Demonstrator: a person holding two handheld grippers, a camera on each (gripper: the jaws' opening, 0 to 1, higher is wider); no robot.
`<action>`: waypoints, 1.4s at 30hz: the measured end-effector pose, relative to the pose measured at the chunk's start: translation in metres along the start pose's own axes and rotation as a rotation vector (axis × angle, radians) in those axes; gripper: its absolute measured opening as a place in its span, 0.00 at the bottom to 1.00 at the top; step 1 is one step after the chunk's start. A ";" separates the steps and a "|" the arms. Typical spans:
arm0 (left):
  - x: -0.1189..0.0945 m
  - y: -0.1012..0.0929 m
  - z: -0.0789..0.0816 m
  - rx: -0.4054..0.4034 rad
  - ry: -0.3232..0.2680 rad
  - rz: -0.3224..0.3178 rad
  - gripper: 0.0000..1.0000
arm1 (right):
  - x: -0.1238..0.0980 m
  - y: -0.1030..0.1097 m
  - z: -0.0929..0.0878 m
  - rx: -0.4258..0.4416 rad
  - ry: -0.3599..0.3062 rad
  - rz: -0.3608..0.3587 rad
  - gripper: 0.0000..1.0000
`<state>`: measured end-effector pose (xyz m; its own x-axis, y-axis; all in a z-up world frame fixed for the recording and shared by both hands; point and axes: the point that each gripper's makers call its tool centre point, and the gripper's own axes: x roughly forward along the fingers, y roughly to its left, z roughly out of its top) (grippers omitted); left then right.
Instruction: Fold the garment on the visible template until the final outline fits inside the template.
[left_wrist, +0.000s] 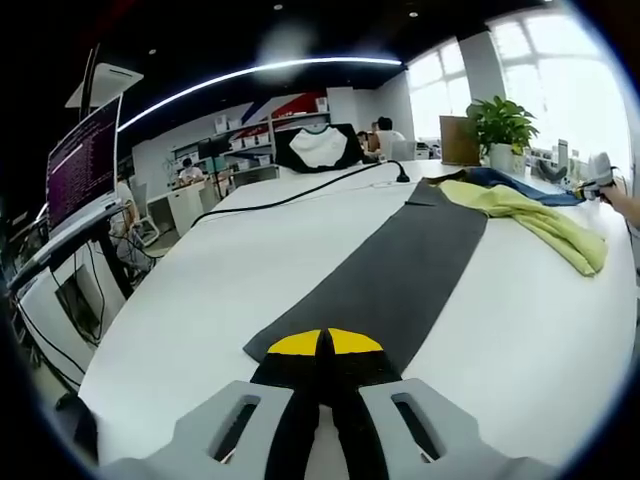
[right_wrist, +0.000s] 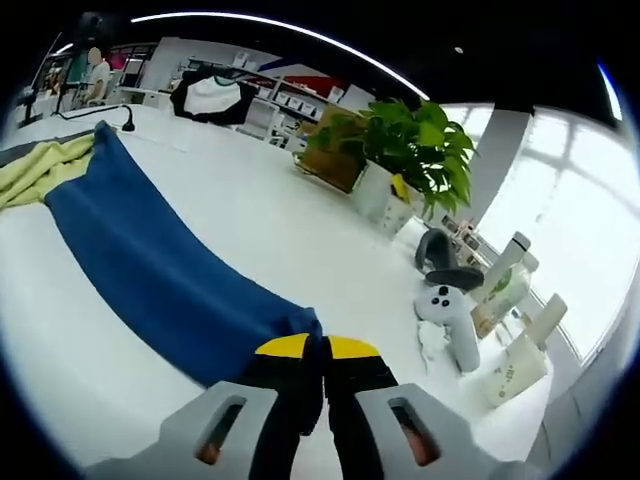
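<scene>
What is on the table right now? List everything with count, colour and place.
Table: one, white, under everything.
Grey cloth: one, flat strip down the table's middle.
Yellow-green cloth: one, crumpled, far right.
Blue cloth: one, stretched to the right jaws.
Potted plant: one, green, table's far edge.
Controller: one, white, beside bottles.
Cable: one, black.
Left gripper: jaws shut at the grey cloth's end.
Right gripper: jaws shut at the blue cloth's corner.

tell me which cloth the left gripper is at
The grey cloth: the left gripper sits at its near end. Yellow cloth lies farther off.
</scene>
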<state>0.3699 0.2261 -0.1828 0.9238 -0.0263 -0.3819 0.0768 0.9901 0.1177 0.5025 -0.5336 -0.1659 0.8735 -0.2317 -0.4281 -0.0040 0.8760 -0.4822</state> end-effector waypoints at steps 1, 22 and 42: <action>0.000 0.000 0.000 -0.001 -0.003 0.001 0.00 | -0.001 0.001 0.000 0.004 -0.005 0.009 0.00; 0.004 0.000 0.001 0.115 0.056 -0.036 0.01 | 0.002 -0.003 0.011 0.071 -0.040 0.105 0.20; 0.018 0.005 0.005 -0.115 0.006 -0.150 0.15 | 0.010 0.029 0.002 0.273 -0.069 0.306 0.24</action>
<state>0.3883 0.2300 -0.1846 0.9031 -0.1745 -0.3924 0.1699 0.9844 -0.0468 0.5117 -0.5094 -0.1830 0.8828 0.0776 -0.4633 -0.1474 0.9822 -0.1164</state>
